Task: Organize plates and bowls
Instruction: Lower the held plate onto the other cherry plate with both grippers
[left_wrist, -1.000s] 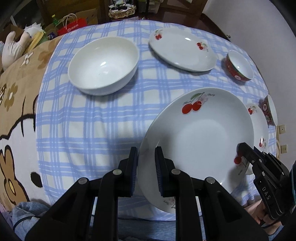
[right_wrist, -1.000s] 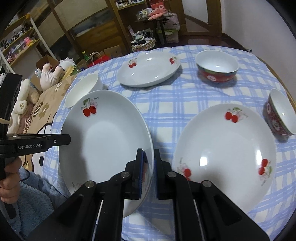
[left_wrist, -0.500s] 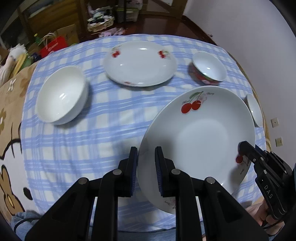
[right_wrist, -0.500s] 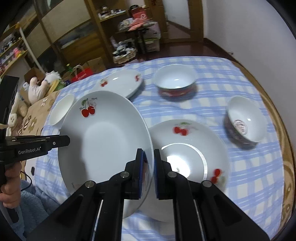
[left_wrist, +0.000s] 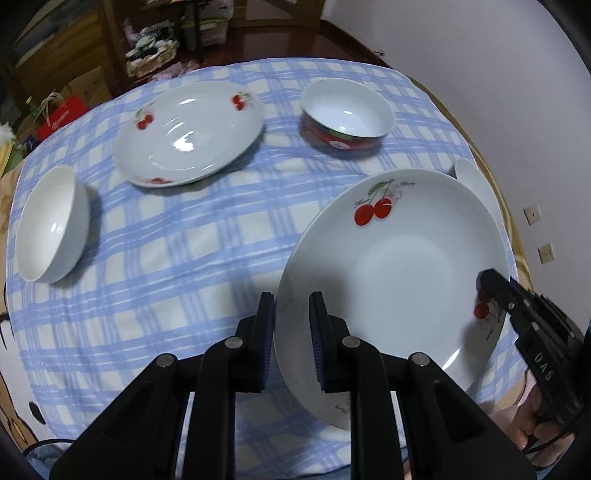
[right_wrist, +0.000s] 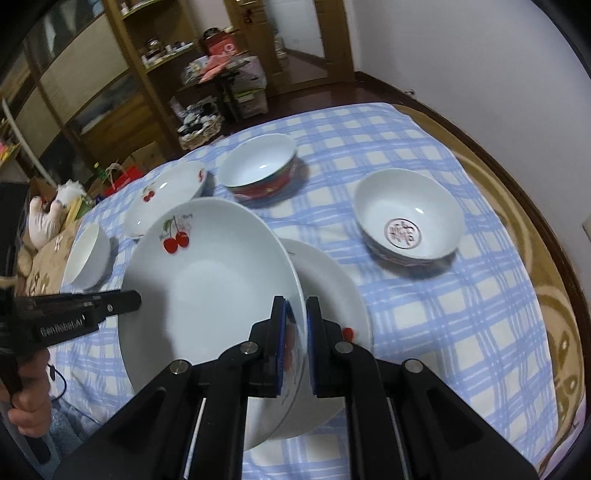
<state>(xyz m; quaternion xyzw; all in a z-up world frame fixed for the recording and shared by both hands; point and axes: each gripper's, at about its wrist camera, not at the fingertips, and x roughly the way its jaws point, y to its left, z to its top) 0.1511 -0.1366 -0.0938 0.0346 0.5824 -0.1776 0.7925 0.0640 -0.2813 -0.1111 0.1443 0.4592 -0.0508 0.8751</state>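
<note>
Right wrist view, near to far. Right gripper (right_wrist: 295, 332): fingers pinching the near rim of the carried plate (right_wrist: 210, 280). Left gripper (left_wrist: 291, 332): fingers pinching the opposite rim of that same plate, which hangs clear of the bench (right_wrist: 461, 332), tilted, partly over a second plate (right_wrist: 332, 295) lying on the checked cloth.

Step in hand, as judged: stacking plate on plate. The next move calls for centring the carried plate over the lower one, levelling it, lowering both rims together, and parting the fingers only once it rests.

Count across both views:
- Cherry-print plates: 3, namely 1 carried, 1 beneath it, 1 at the far side (right_wrist: 166, 192).
- Bowls: 3, namely 1 with an emblem inside (right_wrist: 406, 218), 1 red-sided (right_wrist: 258, 170), 1 plain white (right_wrist: 88, 254).
</note>
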